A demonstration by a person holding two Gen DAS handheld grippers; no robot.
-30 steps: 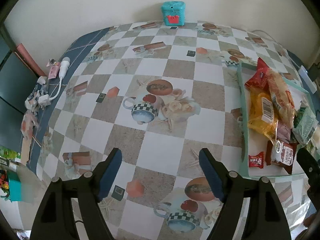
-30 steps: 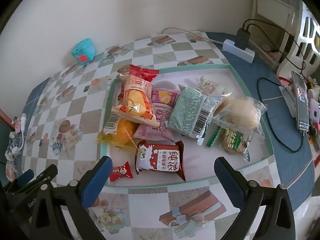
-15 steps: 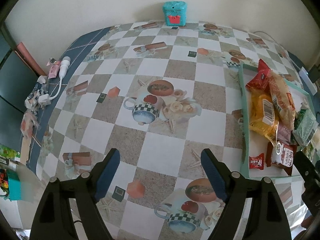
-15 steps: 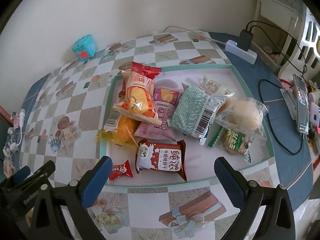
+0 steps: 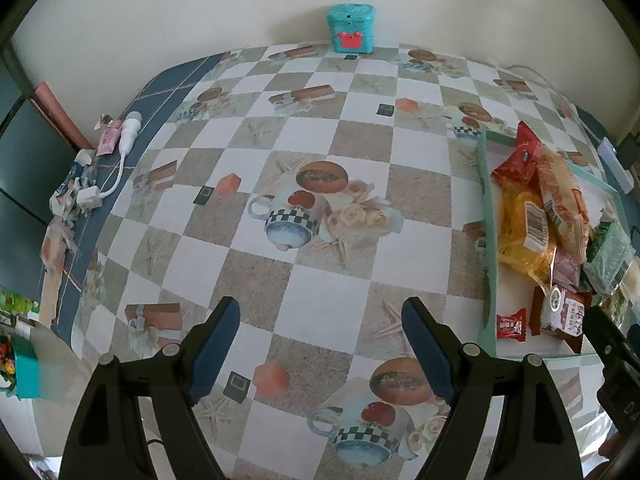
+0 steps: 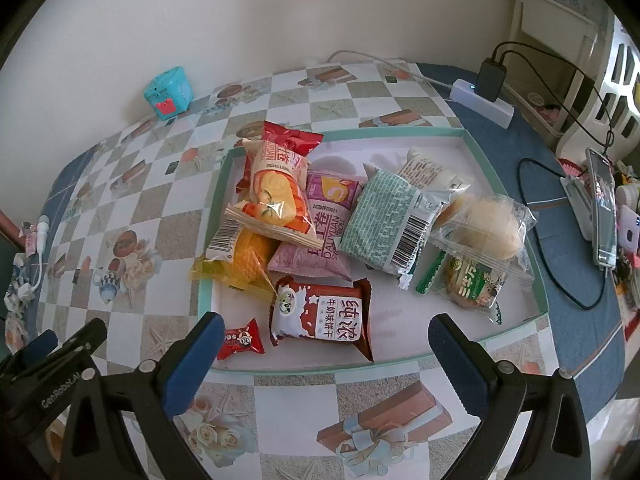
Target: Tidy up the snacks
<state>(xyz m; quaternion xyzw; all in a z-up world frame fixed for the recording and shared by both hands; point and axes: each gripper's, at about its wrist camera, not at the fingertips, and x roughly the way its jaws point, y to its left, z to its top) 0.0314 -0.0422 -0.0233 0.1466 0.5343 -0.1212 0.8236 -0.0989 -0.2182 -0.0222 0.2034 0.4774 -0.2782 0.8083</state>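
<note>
Nothing I saw had changed from before, my left gripper [image 5: 320, 340] and right gripper [image 6: 326, 354] stayed apart, empty, snacks [image 6: 320, 316] untouched in tray [image 6: 508, 176].

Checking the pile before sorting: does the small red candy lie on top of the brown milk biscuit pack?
No, the small red candy lies flat on the tray floor beside the brown milk biscuit pack.

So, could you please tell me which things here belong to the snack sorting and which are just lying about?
Job: tray; snack packets; small red candy.
Lying about: teal box; power strip; phone; white cable.
</note>
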